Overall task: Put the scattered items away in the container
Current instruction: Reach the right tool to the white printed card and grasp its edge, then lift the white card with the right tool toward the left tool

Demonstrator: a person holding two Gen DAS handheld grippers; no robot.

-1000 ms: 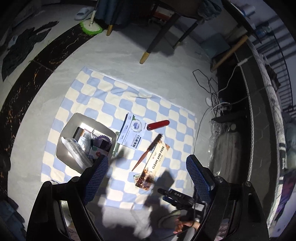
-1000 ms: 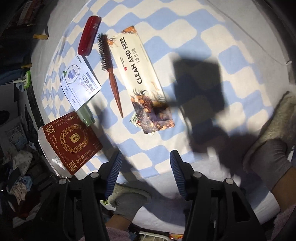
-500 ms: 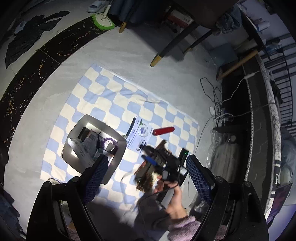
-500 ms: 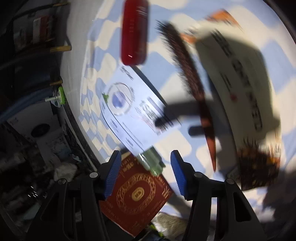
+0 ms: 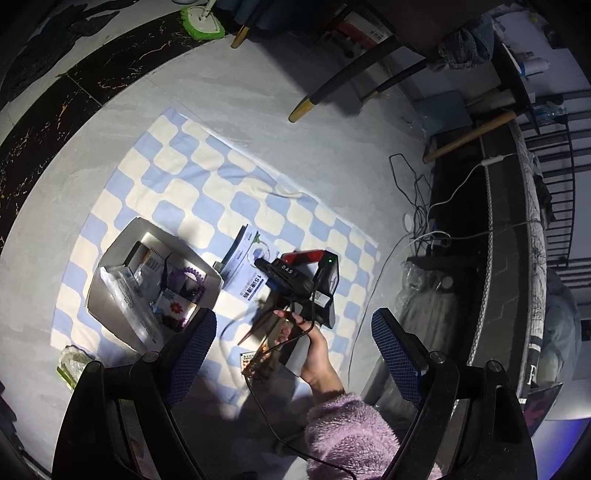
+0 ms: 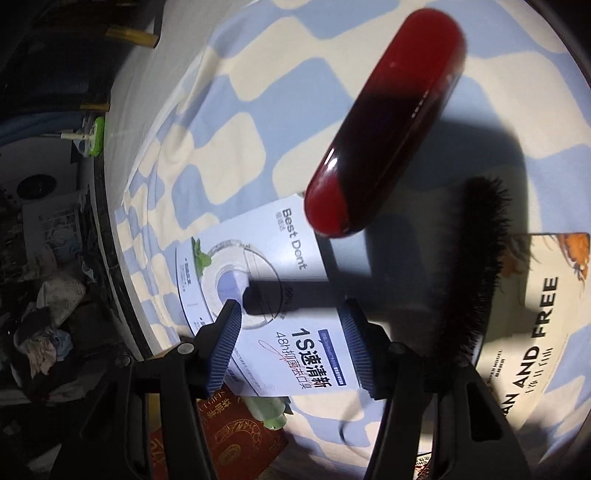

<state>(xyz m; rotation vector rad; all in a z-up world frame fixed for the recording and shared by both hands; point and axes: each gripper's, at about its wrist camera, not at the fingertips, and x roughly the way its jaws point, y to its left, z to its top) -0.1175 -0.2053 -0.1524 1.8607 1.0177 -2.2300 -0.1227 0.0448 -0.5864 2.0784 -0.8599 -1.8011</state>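
A grey open box (image 5: 122, 240) holding several items sits on the left of a blue-and-cream checked cloth (image 5: 177, 177). To its right lie a white "Best Dent" pack (image 5: 242, 264), a red oblong case (image 5: 306, 254), a hairbrush (image 5: 255, 328) and a "CLEAN AND FREE" packet (image 5: 258, 363). My right gripper (image 6: 291, 314) stands open low over the white pack (image 6: 258, 266), its pads flanking the printed end and pressing on nothing. The red case (image 6: 388, 129) lies just beyond, and the hairbrush (image 6: 476, 277) is to the right. My left gripper (image 5: 293, 321) hangs open and empty, high above the cloth.
A green bottle (image 6: 269, 410) lies between the white pack and the box's red printed flap (image 6: 236, 443). A green packet (image 5: 72, 365) lies on the floor off the cloth's left corner. Chair legs (image 5: 310, 103) and a mop (image 5: 203, 26) stand beyond; cables (image 5: 417, 206) and a dark cabinet are at the right.
The right gripper swept from the cloth's near edge across the packet and brush to above the white pack, dropping lower and rolling. The left gripper sank slightly, and the right hand entered its view.
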